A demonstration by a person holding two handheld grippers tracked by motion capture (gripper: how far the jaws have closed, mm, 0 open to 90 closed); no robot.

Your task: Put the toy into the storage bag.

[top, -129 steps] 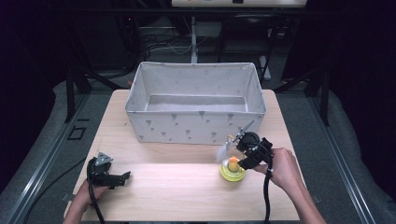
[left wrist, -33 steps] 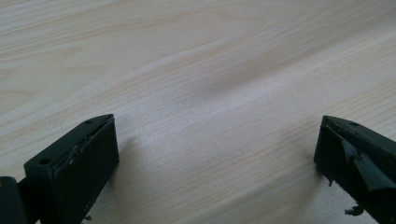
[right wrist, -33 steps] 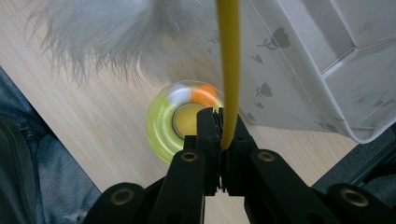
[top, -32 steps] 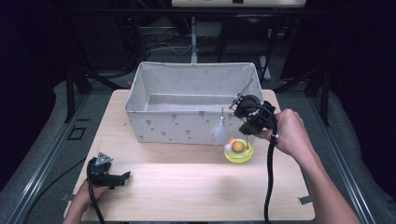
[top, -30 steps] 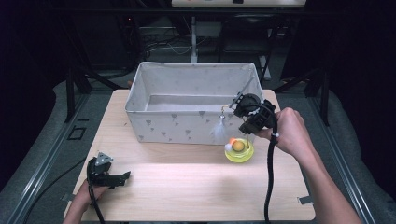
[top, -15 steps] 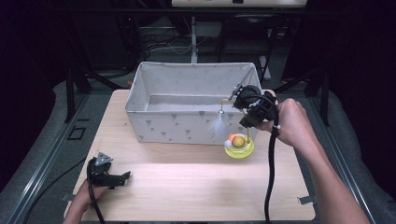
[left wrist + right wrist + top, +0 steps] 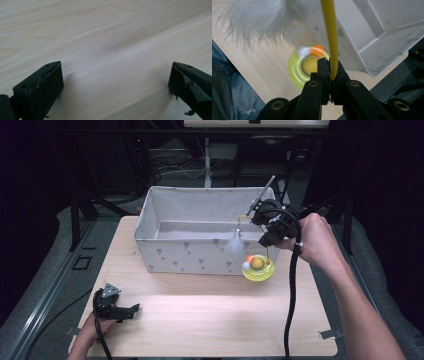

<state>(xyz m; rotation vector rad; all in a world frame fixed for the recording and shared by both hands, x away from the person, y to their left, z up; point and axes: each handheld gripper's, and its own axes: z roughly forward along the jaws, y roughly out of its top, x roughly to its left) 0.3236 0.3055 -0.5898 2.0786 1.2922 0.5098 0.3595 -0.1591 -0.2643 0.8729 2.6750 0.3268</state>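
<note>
A cat toy hangs just off the table: a yellow-green round base (image 7: 258,268) with an orange and a white ball, a thin yellow stalk (image 7: 331,37) and a white feather tuft (image 7: 234,245). My right gripper (image 7: 267,242) is shut on the stalk just above the base, jaws pointing down, in front of the bin's right front corner. In the right gripper view the base (image 7: 295,68) lies below the closed jaws of the right gripper (image 7: 331,69) and the feather (image 7: 262,22) spreads at upper left. My left gripper (image 7: 131,309) rests open on the table at near left, its jaws (image 7: 116,82) wide apart over bare wood.
A white fabric bin (image 7: 200,255) with a small grey print stands at the back middle of the wooden table (image 7: 200,325); its corner (image 7: 374,32) is close to the toy. A black cable trails from the right gripper down along the forearm.
The right gripper has lifted the toy off the table and carried it up and back toward the bin's right front corner. The left gripper has stayed put.
</note>
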